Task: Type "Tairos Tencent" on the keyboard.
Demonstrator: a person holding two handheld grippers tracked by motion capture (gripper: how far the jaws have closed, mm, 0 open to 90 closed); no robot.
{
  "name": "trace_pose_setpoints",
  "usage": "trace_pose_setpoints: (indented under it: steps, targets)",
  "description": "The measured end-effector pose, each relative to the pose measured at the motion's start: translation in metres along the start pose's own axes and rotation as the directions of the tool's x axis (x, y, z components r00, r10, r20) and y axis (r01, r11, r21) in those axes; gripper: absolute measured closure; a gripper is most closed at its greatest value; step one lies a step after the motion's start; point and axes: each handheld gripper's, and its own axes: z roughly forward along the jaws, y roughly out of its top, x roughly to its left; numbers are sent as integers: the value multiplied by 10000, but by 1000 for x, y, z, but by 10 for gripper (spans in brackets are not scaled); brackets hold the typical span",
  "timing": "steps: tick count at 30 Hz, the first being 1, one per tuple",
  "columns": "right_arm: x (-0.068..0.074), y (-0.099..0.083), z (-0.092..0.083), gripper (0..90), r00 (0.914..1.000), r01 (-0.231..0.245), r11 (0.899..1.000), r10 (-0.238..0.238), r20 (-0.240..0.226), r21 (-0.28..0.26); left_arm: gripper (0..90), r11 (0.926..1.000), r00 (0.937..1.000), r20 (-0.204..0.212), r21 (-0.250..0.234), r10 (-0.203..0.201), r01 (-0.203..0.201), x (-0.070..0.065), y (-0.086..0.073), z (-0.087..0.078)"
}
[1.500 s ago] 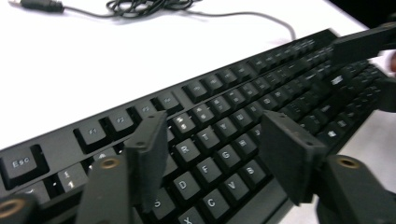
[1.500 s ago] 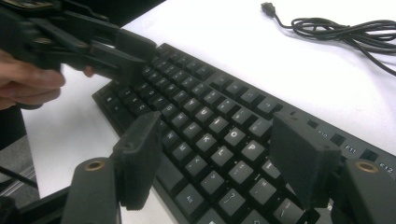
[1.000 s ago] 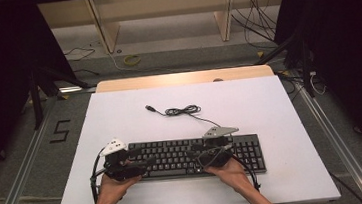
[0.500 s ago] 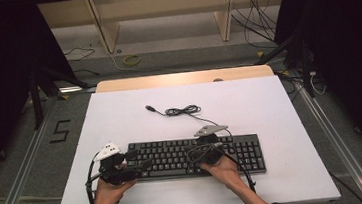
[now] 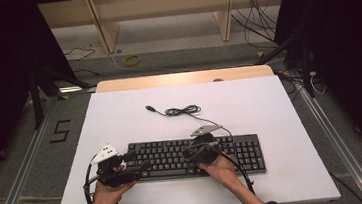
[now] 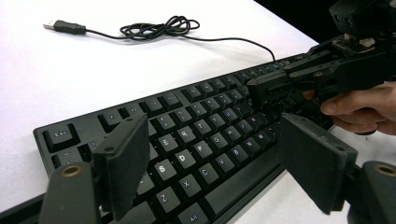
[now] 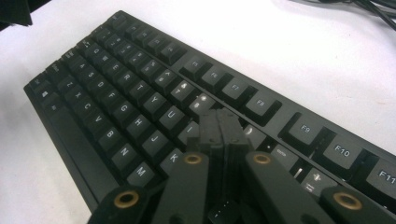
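Resting over the keyboard (image 5: 194, 156), both grippers sat at the near edge of the white table (image 5: 281, 117), each held in one of the person's hands.

Left gripper (image 6: 212, 163): jaws stood wide apart with nothing between the pads. Seen from its own camera, they straddled the lower left letter rows and the space bar without touching any key that I could make out. From the high view the left gripper (image 5: 140, 167) lay at the keyboard's left end, with the left hand (image 5: 108, 192) behind it at the table edge.

Right gripper (image 7: 223, 133): jaws had just been closing and were pressed together, pad against pad, nothing caught between them. The joined tips pointed down at the keys around the I and K letters, near the upper middle rows; actual contact with a key could not be confirmed. From the high view the right gripper (image 5: 194, 153) sat over the keyboard's middle, with the right hand (image 5: 220, 166) just behind it.

Keyboard: black, full size, lying flat and parallel to the near table edge, slightly right of centre.

Farther back, its cable (image 5: 182, 110) ran from the rear edge into a loose coil on the bare table, ending in an unplugged plug (image 5: 150, 108) lying well apart from the keyboard.
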Motion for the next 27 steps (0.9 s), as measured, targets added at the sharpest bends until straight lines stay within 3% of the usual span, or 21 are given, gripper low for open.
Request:
trace_pose_setpoints:
  steps: [8,11,14,18,27]
  targets:
    - [1,-3,5,900,9998,90,9997,-94,154,231,251,10000,10000,-31,26,12,-12,1,0,0]
    - [3,-3,5,900,9986,361,9991,-369,369,223,251,10000,10000,-62,41,8,-8,2,0,0]
    - [3,-3,5,900,9991,224,9995,-232,348,237,252,10000,10000,-84,35,7,-7,2,0,0]
    - [0,-2,1,900,9998,-64,10000,64,179,34,257,10000,9998,-216,94,-21,23,4,-1,1]
    - [-3,0,-24,742,9991,-224,9956,190,-379,-913,328,9994,9983,-563,325,-123,141,7,-1,5]
